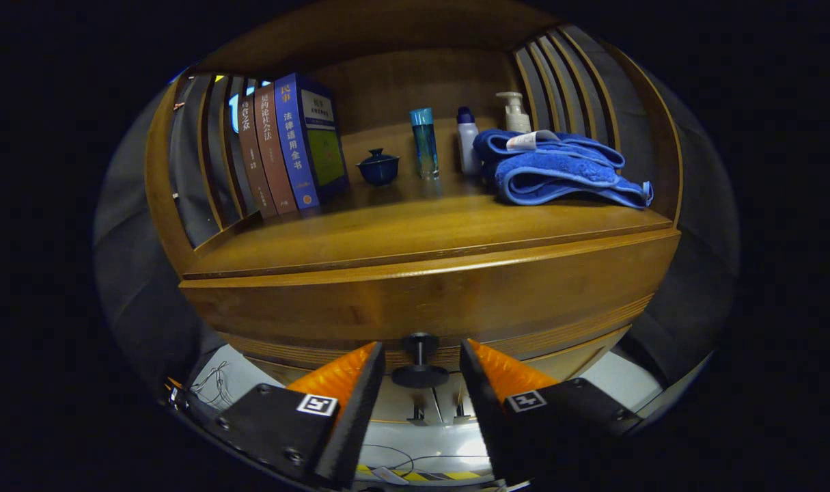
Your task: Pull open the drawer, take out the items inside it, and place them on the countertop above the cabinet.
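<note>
Your drawer (428, 301) sits just under the worktop (415, 232) of the wooden cabinet, and its front looks flush or nearly so, so I judge it not yet pulled open. Its dark round knob (420, 372) stands between the fingers of your hand-held gripper (421, 362), which are spread apart on either side of it and not touching it. Nothing is held. The drawer's contents are hidden, so every item is left to take out. Up on the worktop stand three books (285, 150), a small blue lidded cup (378, 167), a blue tube (425, 143), a white bottle (466, 140), a pump bottle (514, 113) and a folded blue towel (558, 171).
</note>
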The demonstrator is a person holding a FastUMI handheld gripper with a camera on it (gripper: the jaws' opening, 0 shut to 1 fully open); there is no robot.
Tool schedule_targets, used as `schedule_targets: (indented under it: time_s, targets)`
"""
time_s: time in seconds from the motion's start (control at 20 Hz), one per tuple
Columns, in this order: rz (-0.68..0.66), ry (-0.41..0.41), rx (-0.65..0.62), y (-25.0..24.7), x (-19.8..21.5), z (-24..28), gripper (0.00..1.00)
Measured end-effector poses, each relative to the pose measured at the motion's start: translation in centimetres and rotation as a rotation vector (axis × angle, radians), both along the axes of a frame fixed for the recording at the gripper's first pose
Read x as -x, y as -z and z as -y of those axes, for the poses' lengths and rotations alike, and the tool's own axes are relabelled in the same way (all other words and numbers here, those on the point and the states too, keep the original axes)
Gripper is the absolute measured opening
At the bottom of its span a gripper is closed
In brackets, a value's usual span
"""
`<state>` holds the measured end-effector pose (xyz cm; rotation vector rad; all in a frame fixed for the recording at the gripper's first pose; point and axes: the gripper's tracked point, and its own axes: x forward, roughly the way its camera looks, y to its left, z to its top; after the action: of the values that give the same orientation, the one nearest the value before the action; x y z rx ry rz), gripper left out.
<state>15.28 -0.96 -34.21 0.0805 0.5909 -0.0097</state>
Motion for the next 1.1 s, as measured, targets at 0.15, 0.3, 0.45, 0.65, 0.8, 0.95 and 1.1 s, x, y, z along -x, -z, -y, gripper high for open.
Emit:
schedule_targets:
  time_s: [0.15,0.3,0.45,0.65,0.8,0.95,1.1]
  targets:
    - [-0.018,-0.005,0.034,-0.1,0.3,0.2,0.54]
    - [-0.023,-0.002,0.040,0.3,-0.1,0.2,0.37]
    - [-0.024,-0.011,0.064,0.4,0.0,0.2,0.34]
    - [-0.040,-0.012,0.060,0.5,0.1,0.2,0.34]
    - [-0.054,-0.018,0.070,0.4,1.2,0.2,0.34]
    - [-0.069,-0.019,0.070,0.2,3.1,0.1,0.34]
    - [-0.091,-0.016,0.070,-0.1,5.6,0.2,0.34]
